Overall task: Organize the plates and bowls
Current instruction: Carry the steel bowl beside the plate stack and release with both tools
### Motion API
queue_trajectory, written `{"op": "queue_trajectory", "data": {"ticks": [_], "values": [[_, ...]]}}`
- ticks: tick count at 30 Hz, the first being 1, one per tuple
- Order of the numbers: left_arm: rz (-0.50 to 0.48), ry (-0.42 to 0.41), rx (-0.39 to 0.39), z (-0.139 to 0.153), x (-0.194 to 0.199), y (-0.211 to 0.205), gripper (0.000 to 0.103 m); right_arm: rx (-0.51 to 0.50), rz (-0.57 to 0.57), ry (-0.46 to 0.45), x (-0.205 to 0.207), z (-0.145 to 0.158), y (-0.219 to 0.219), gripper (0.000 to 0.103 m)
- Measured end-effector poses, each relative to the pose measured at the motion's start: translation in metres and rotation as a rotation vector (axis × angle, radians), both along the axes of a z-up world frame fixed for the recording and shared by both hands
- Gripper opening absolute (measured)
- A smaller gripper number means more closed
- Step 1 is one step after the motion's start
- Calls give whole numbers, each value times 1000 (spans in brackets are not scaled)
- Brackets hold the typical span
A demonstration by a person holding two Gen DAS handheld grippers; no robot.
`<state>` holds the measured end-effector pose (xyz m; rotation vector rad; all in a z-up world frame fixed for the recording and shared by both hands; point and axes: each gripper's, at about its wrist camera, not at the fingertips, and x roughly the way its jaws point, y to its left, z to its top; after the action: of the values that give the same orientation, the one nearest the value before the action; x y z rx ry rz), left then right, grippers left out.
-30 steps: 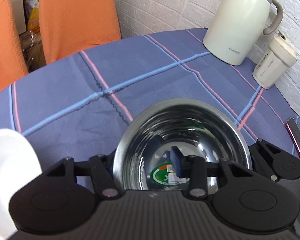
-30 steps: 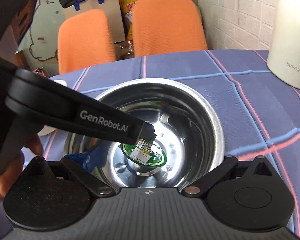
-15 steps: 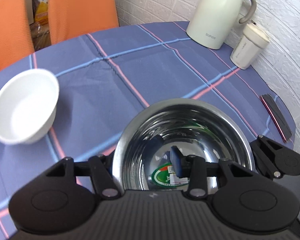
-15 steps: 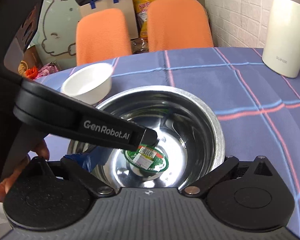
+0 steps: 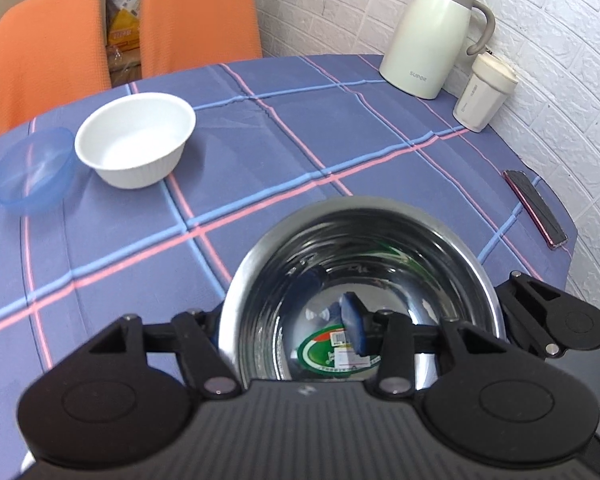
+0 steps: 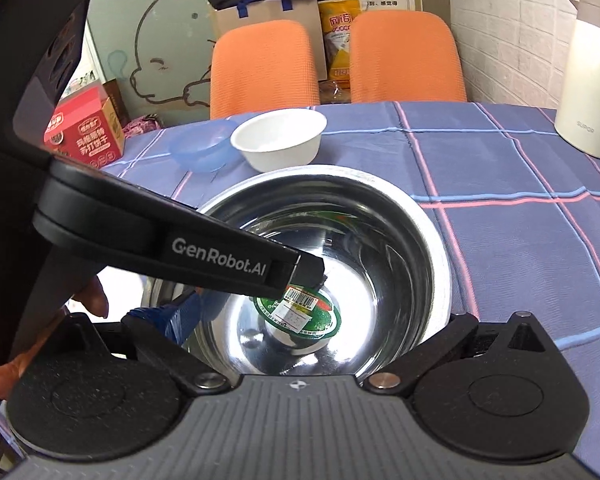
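The shiny stainless-steel bowl (image 5: 360, 280) with a green sticker on its floor was carried above the blue checked tabletop (image 5: 260, 152), gripped at its rim from two sides. The left tool (image 5: 288, 320) was clenched on the bowl's wall, one blue-padded finger inside and the other outside. The right tool (image 6: 288, 312) was in view, one blue-padded finger at the near rim, but whether it had closed on the wall I cannot tell. Farther along the tabletop, the round white ribbed bowl (image 5: 136, 140) and the translucent blue plastic bowl (image 5: 32, 168) sat just beside each other, still separate and not nested. Judging from this, the organizing was at an early stage: nothing was stacked yet, and the steel bowl had yet to be set down, with the two smaller bowls probably to be gathered into it. No plates were visible.
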<state>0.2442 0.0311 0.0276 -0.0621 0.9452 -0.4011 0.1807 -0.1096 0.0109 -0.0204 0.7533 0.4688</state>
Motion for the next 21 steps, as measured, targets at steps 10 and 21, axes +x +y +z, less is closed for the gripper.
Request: {"op": "queue_trajectory", "data": {"ticks": [10,21], "values": [[-24,50,-4,-37,4,-17,45,13,-48,91,5,-27,-12,91],[1,-17,-4,-23,7,-7,70,-2,-38,72,-6,-22,-37,89]]}}
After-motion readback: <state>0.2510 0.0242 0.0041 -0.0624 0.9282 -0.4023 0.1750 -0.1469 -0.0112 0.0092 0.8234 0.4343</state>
